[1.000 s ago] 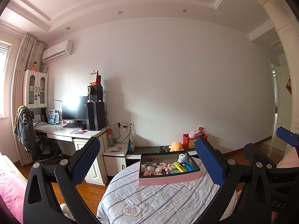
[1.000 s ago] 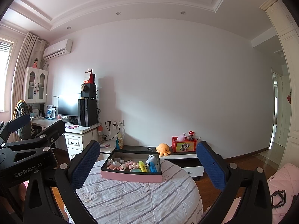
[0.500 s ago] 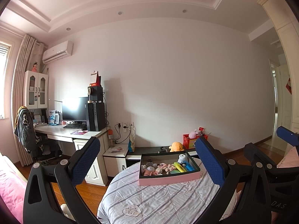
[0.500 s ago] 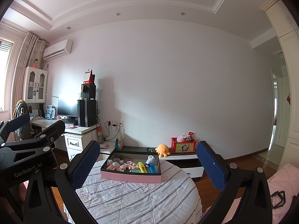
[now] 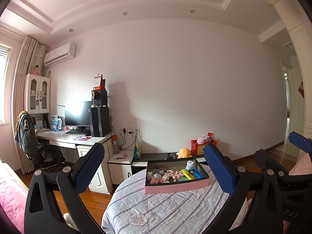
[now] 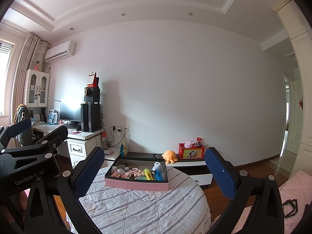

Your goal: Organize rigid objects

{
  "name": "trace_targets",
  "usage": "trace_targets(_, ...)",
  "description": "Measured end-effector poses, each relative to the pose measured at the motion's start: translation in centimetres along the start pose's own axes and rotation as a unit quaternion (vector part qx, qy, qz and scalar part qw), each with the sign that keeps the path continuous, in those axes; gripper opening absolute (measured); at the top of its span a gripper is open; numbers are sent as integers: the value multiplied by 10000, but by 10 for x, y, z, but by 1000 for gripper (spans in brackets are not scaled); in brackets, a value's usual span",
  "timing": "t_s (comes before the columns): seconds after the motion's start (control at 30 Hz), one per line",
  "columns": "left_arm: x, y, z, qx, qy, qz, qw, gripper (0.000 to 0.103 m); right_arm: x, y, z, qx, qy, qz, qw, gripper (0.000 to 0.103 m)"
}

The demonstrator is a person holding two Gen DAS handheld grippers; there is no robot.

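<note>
Straight ahead of both your grippers sits the pink box on the round quilted table, well apart from either one. Your left gripper and right gripper are both spread wide, holding nothing. Neither looks clearly nearer. Inside, the yellow highlighter and blue highlighter lie side by side, long axes running front-to-back.

Pink-sided tray on the quilted table, holding highlighters and, seemingly, small toys.
</note>
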State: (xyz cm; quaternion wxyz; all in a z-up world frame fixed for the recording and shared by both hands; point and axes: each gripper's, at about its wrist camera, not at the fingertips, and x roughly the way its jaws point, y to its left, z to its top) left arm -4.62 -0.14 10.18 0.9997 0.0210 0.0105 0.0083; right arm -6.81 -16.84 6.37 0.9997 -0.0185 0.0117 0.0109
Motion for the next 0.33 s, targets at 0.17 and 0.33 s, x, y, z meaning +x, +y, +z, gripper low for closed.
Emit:
trace_targets(0.17, 0, 0, 0, 5, -6, -4, 10000, 103, 0, 0, 0, 3, -6, -2, 10000, 103)
trace_targets(0.33, 0, 0, 0, 14, -8, -4, 10000, 103, 0, 1, -1, 6, -7, -1, 10000, 103)
